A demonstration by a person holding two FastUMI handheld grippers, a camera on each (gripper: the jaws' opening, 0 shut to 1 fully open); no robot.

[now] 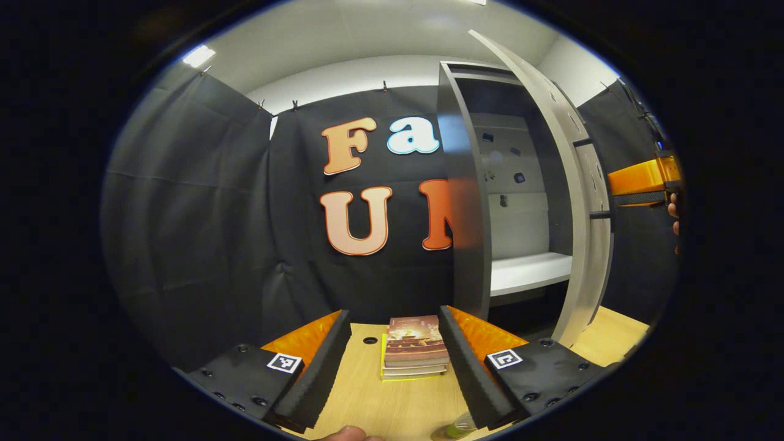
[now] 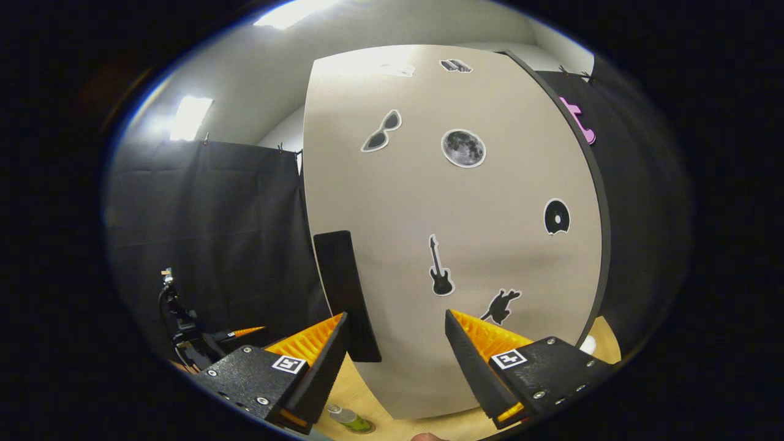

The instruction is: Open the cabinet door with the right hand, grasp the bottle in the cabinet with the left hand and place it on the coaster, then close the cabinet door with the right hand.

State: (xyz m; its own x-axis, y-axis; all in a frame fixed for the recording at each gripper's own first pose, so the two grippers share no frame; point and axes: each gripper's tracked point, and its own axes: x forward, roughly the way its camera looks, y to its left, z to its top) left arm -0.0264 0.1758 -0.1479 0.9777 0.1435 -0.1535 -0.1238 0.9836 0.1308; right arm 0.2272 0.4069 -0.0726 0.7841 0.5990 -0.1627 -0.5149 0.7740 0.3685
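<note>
Wooden table [image 1: 367, 404] before ajar cabinet door [image 2: 465, 245], both grippers open

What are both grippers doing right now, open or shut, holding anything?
Left gripper: open, holding nothing.
Right gripper: open, holding nothing, facing the cabinet door.

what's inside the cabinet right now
Through the gap beside the half-open door, the cabinet shows a bare white shelf and a pale back wall with a few small dark marks. The door and side panel cover the rest.
</note>
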